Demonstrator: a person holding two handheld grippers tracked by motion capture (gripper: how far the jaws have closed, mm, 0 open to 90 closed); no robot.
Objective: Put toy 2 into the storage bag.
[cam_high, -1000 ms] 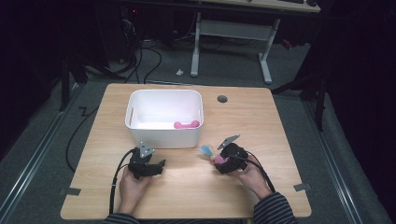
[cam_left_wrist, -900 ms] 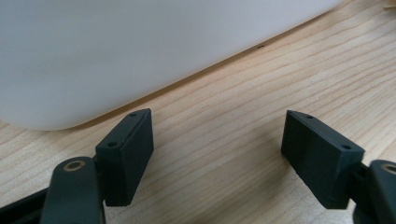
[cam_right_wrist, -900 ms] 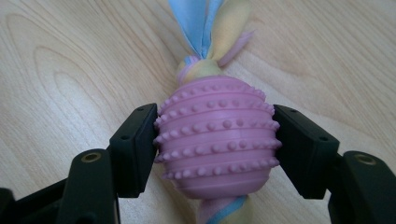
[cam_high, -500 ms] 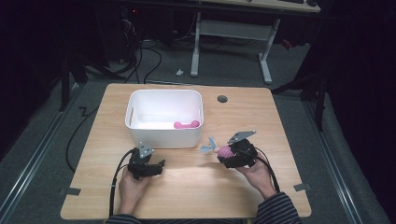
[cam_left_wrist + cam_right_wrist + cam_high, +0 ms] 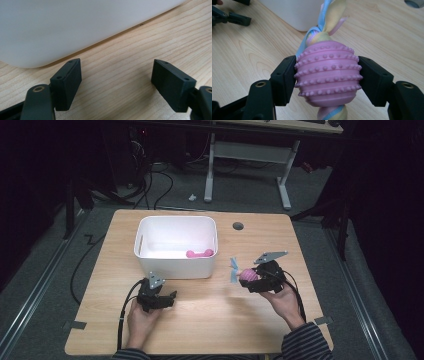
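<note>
A: Progress entry. We have the pink ball toy (image 5: 328,75), a knobbly rubber ball threaded on a pastel braided rope, pinched in the right gripper (image 5: 248,280). Its fingers (image 5: 283,80) press on either side of the ball, and the rope's blue end (image 5: 233,270) sticks out toward the bin. The toy is off the worktop (image 5: 225,320), just to the right of the white bin (image 5: 175,265) and near its front corner.

B: And inside the bin?

A: One pink bone-shaped toy (image 5: 200,253) lies against the bin's right inner wall. We judge the job to be gathering toys into the bin: one is in, one is in hand, not yet over the rim. What is left, in our reading, is the carry over the bin's wall and the release.

B: Pose of the hands?

A: The right hand (image 5: 285,302) comes up from the near edge, its gripper pointing left toward the bin. The left gripper (image 5: 159,299) rests low just in front of the bin, fingers (image 5: 67,82) spread wide with nothing between them, bare wood below.
</note>
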